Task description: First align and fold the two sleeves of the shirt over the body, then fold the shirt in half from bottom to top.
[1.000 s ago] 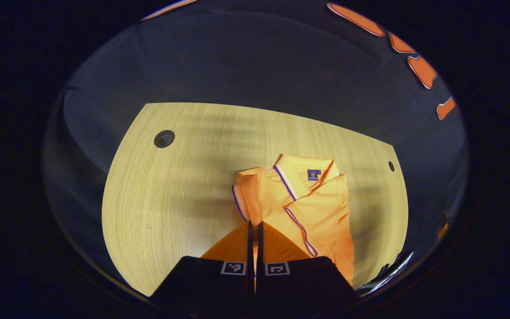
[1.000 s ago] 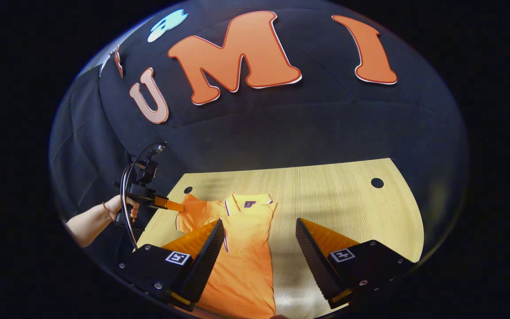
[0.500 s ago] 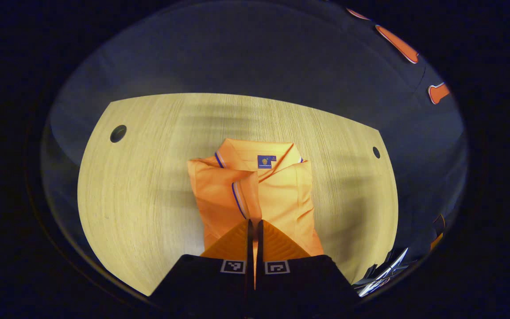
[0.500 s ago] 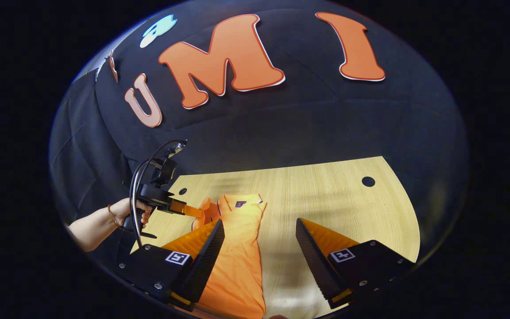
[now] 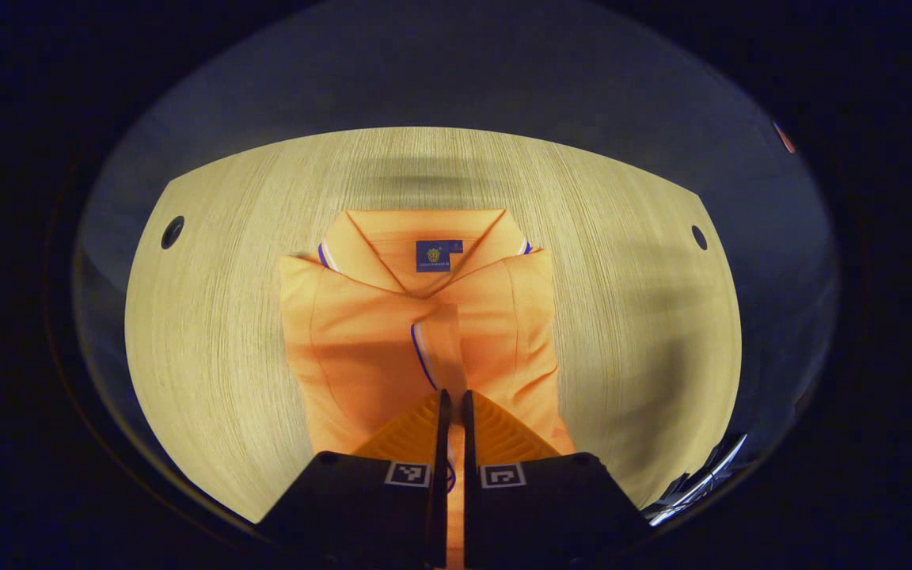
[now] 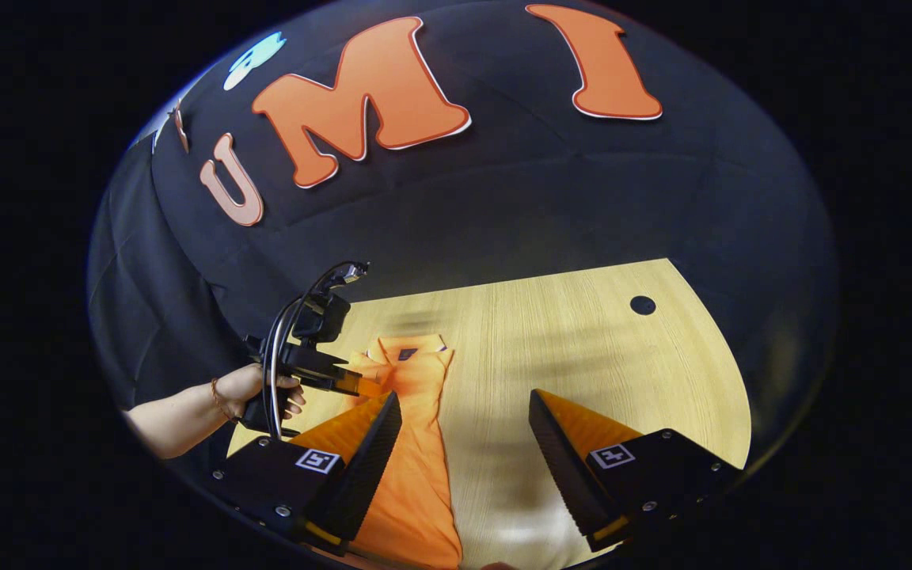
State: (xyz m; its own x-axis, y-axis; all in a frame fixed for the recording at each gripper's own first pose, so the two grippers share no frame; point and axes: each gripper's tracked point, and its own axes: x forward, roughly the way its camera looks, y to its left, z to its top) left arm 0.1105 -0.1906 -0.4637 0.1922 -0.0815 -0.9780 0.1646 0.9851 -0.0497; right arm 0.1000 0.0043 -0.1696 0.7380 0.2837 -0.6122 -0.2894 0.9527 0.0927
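Note:
An orange polo shirt (image 5: pixel 345 356) lies collar-up on the wooden table (image 5: pixel 630 317), its blue neck label (image 5: pixel 438 256) showing. The right sleeve lies folded over the body. My left gripper (image 5: pixel 452 404) is shut on the left sleeve's blue-trimmed cuff (image 5: pixel 424 348), holding it over the middle of the chest. In the right gripper view the left gripper (image 6: pixel 369 388) hovers above the shirt (image 6: pixel 416 483), held by a hand (image 6: pixel 254 389). My right gripper (image 6: pixel 464 405) stands open above the table (image 6: pixel 583 340), just right of the shirt, with nothing between its fingers.
The table has a round cable hole near each far corner (image 5: pixel 172 231) (image 5: pixel 698 236), one also seen as a hole (image 6: pixel 643 305) in the right gripper view. Black cloth walls close in behind the table. Bare wood lies on both sides of the shirt.
My left gripper has carried the left sleeve from the shirt's outer side in over the chest, and the shirt now sits centred in its view. The right gripper stayed open, drifting slightly.

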